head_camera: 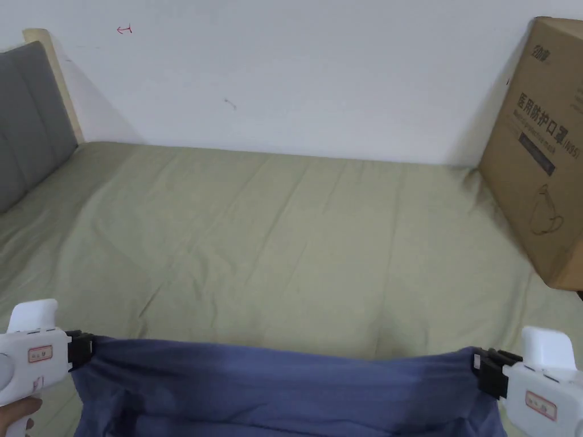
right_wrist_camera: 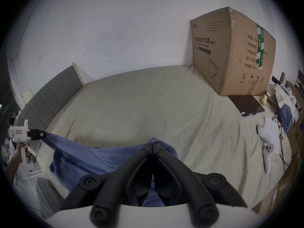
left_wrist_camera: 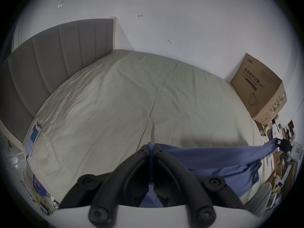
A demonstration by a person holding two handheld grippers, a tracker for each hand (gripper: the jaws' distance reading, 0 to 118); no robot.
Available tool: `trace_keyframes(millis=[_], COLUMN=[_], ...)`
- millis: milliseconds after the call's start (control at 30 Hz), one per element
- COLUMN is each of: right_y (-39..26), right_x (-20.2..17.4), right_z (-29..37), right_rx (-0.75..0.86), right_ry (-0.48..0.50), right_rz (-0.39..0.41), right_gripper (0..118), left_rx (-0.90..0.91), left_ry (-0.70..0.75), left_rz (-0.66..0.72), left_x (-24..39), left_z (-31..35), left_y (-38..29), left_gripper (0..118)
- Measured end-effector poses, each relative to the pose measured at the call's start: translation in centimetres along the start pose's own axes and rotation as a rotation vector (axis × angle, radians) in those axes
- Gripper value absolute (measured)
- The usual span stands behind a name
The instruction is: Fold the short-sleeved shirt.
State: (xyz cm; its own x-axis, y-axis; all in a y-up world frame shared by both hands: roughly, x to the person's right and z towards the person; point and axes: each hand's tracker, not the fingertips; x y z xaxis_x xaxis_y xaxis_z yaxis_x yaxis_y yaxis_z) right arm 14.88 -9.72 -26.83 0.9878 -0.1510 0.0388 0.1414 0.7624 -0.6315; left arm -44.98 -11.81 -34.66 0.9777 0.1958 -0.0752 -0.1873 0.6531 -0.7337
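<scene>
- The left gripper (left_wrist_camera: 151, 146) sits nearest the lens in its own view, jaws pressed together on a thin pleat of the shirt (left_wrist_camera: 205, 159), which runs between the tips and back down toward the camera.
- The right gripper (right_wrist_camera: 152, 146) is likewise clamped on a bunched edge of the cloth, the blue fabric humped over its tips.
- From the head view, the shirt's top edge is stretched between the two grippers, left (head_camera: 85, 347) and right (head_camera: 481, 364), fairly taut with a slight sag in the middle; the rest hangs below them, over the near edge of the bed (head_camera: 284, 239).
- Ahead of both grippers lies open sheet; a box (head_camera: 541, 153) stands well ahead and to the right of the right gripper.
- The shirt looks light, thin and limp: it should drape and crease freely and carry no shape of its own.
- Holds at the outer corners of one edge, as here, seem the best places, since they keep the cloth spread; a pinch on so little fabric could slip if pulled harder.
</scene>
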Motion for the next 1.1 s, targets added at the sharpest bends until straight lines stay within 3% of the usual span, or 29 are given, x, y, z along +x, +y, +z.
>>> trace_keyframes(millis=[367, 667, 700, 767, 800, 833, 1100], right_y=[-11.9, -14.5, -14.1, -12.9, -12.1, -11.3, -1.3], right_x=[1.1, 1.3, 1.2, 0.9, 0.7, 0.5, -3.8], right_z=[0.6, -1.5, -1.0, 0.0, 0.4, 1.1, 7.5], right_rx=[-0.190, -0.257, -0.250, -0.232, -0.222, -0.206, 0.213], right_ry=[-0.072, -0.124, -0.124, -0.126, -0.128, -0.124, -0.077], right_rz=[-0.108, -0.125, -0.120, -0.118, -0.110, -0.101, 0.012], right_gripper=[0, 1, 16, 61, 90, 101, 103], left_rx=[-0.169, -0.191, -0.181, -0.179, -0.166, -0.153, 0.211], left_ry=[0.050, 0.097, 0.110, 0.079, 0.036, 0.003, -0.095], left_rz=[-0.021, -0.054, -0.054, -0.008, 0.024, 0.036, -0.062], left_x=[-2.3, -2.9, -2.9, -3.2, -2.5, -2.4, 4.8], left_z=[0.1, -2.1, -1.9, -1.1, -0.4, 0.4, 9.1], left_y=[-10.3, -13.1, -12.9, -12.0, -11.4, -10.8, -2.6], left_gripper=[2, 6, 24, 76, 86, 86, 90])
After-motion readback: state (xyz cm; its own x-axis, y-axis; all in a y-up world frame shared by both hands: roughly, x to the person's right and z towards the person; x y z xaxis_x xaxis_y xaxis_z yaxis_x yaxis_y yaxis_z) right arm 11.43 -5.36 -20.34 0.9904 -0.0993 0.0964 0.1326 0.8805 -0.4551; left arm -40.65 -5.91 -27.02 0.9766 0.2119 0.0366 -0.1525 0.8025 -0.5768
